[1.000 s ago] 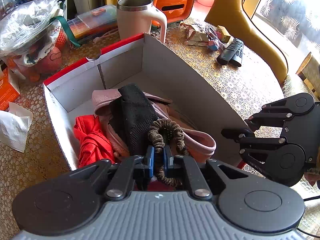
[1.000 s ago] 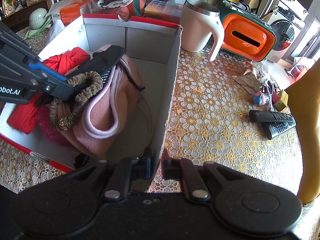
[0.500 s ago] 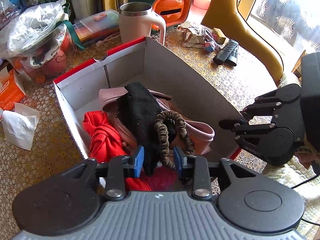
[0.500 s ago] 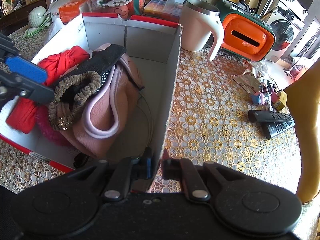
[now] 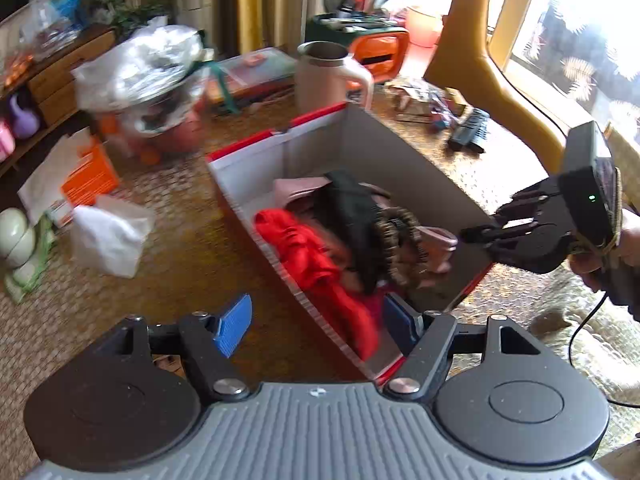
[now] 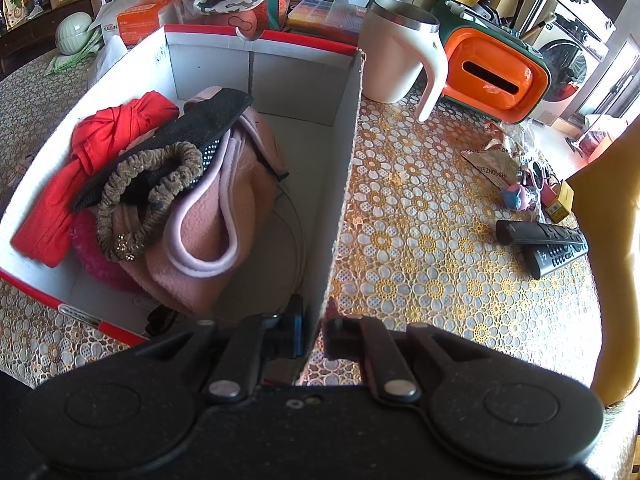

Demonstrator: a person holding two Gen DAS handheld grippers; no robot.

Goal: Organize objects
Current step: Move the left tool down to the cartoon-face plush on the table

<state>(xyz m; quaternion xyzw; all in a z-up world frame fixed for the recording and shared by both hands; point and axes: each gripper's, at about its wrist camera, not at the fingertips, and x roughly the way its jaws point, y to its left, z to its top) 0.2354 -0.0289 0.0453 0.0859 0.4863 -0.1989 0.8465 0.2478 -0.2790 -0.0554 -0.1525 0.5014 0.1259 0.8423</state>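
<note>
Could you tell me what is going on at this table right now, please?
A person is sorting soft items into a white cardboard box with a red rim. The right claw is shut on the box's side wall, steadying it. The left claw holds nothing and its jaws are opening. A brown ruffled scrunchie lies in the box on a black mesh cloth, a pink fleece piece and a red cloth.
</note>
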